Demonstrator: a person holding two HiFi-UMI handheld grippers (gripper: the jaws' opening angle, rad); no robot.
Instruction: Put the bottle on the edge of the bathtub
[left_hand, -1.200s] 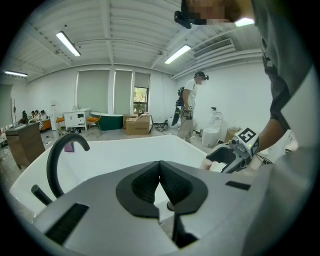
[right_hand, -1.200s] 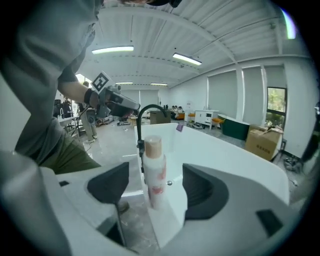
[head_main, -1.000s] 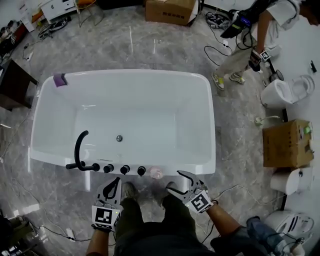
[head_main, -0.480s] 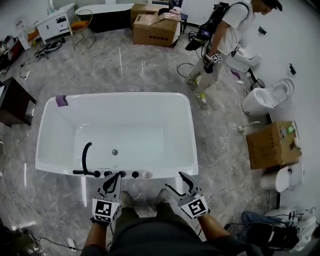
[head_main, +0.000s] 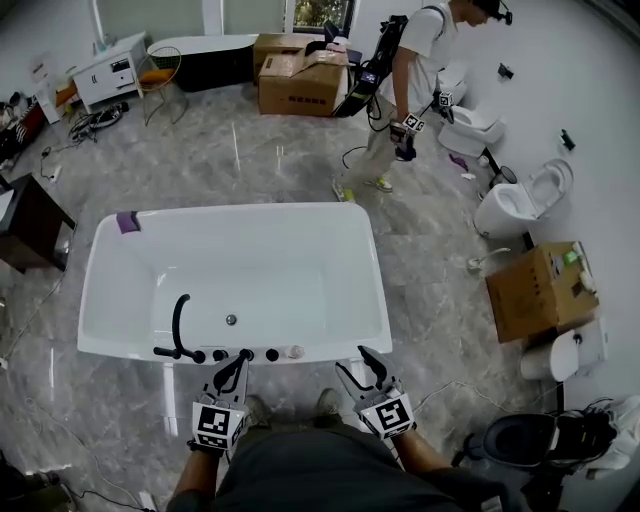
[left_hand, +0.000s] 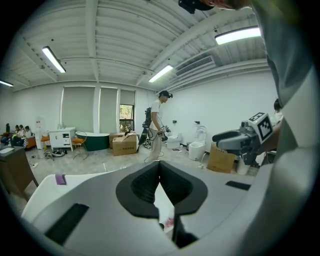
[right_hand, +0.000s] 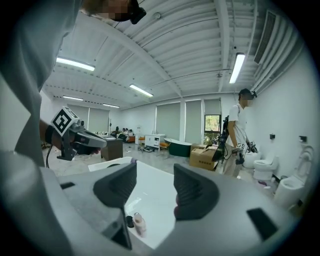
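The small pink bottle (head_main: 294, 352) stands upright on the near rim of the white bathtub (head_main: 365, 290), just right of the black knobs. It shows low in the right gripper view as the bottle (right_hand: 139, 223), and as a pink patch (left_hand: 169, 223) in the left gripper view. My left gripper (head_main: 238, 362) hovers just before the rim, left of the bottle, jaws shut and empty. My right gripper (head_main: 357, 363) hangs to the bottle's right, apart from it. Its jaws are closing with nothing between them. The gripper views show the left gripper (left_hand: 159, 170) and the right gripper (right_hand: 154, 187).
A black tap (head_main: 180, 325) and several black knobs (head_main: 245, 355) sit on the near rim. A purple item (head_main: 127, 221) lies on the far left corner. A person (head_main: 395, 90) walks beyond the tub. A cardboard box (head_main: 535, 290) and toilets (head_main: 525, 200) stand at the right.
The head view has lifted and pulled back, so the tub looks smaller and more of the room shows. The person beyond has walked away. The right gripper's jaws have narrowed.
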